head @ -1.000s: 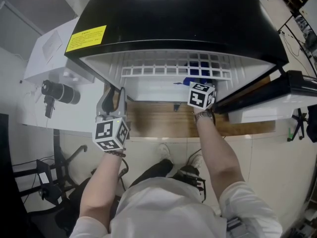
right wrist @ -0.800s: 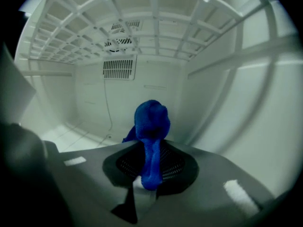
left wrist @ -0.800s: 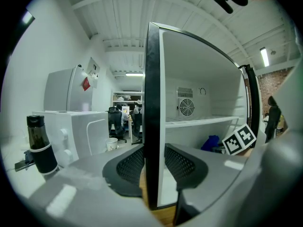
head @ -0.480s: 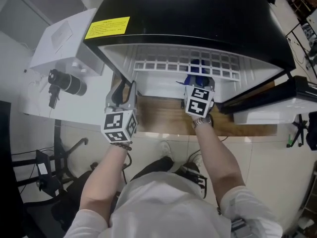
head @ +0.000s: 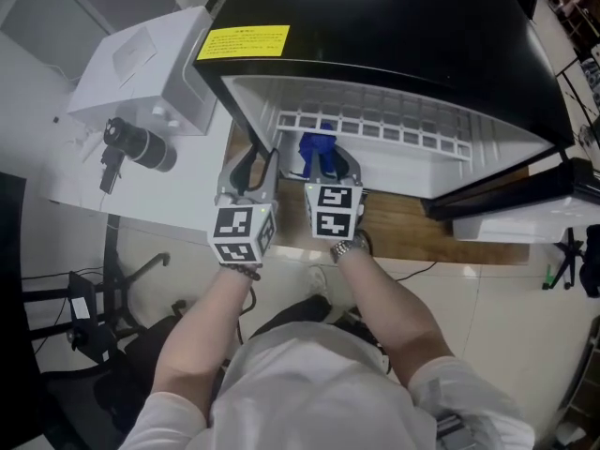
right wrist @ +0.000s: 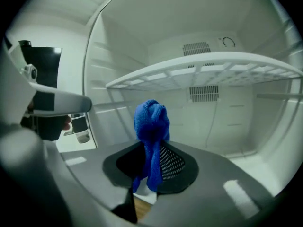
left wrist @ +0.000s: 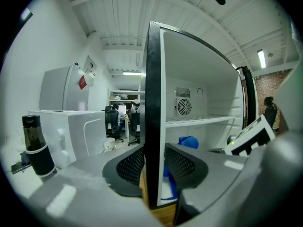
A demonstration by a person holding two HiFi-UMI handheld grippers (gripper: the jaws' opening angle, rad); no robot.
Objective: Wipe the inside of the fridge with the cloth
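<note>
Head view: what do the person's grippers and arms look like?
The left gripper and right gripper are grey, with dark mesh-textured jaws and white cubes bearing black square markers. Short white sleeves; a watch on the right wrist.

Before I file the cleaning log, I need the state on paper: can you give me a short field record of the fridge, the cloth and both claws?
fridge: black shell, white interior, door swung open
wire shelf: white, spans the interior
cloth: blue, bunched, hanging between the jaws, below the shelf
right claw: shut on the cloth, inside the fridge opening
left claw: shut on the front edge of the side wall, one jaw inside, one outside
</note>
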